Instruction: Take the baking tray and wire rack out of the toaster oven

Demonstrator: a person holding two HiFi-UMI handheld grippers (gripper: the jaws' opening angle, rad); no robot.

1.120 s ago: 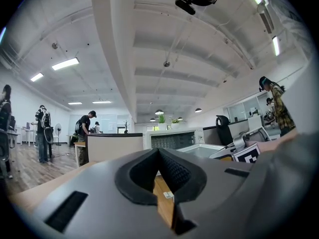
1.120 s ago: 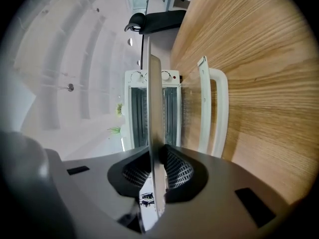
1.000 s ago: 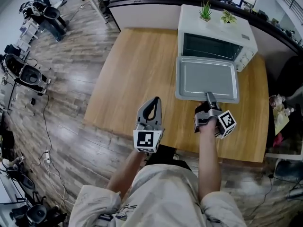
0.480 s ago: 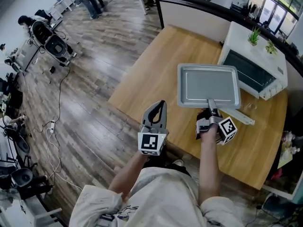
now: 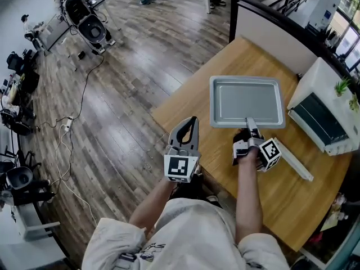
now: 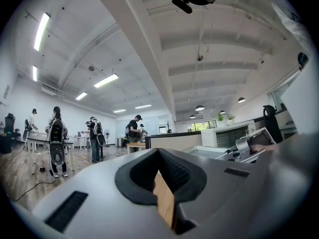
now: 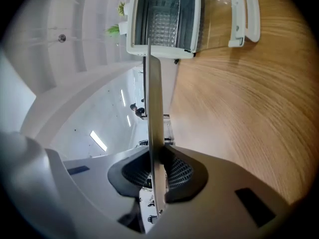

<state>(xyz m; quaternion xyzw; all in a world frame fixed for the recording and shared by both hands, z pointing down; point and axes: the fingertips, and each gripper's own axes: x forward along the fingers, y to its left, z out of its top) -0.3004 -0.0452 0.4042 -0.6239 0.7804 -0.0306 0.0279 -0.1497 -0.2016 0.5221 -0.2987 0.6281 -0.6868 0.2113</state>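
The grey baking tray (image 5: 246, 100) hangs flat above the wooden table (image 5: 185, 103), clear of the white toaster oven (image 5: 323, 114) at the right. My right gripper (image 5: 249, 121) is shut on the middle of the tray's near rim. In the right gripper view the tray (image 7: 153, 98) is seen edge-on, clamped between the pads of the right gripper (image 7: 154, 158). Beyond it stands the oven (image 7: 164, 19), its door (image 7: 234, 14) folded down and the wire rack (image 7: 163, 26) inside. My left gripper (image 5: 190, 125) is shut and empty, left of the tray; the left gripper (image 6: 160, 156) points level across the room.
The oven door (image 5: 292, 159) lies open over the table by my right hand. A dark-capped partition wall (image 5: 270, 32) borders the table's far side. The table's left edge drops to plank floor with cables; people and strollers (image 5: 90, 24) stand far off.
The tray has come away from the oven's open door and swung left over the table, still in my right gripper. My left gripper moved along, still shut.
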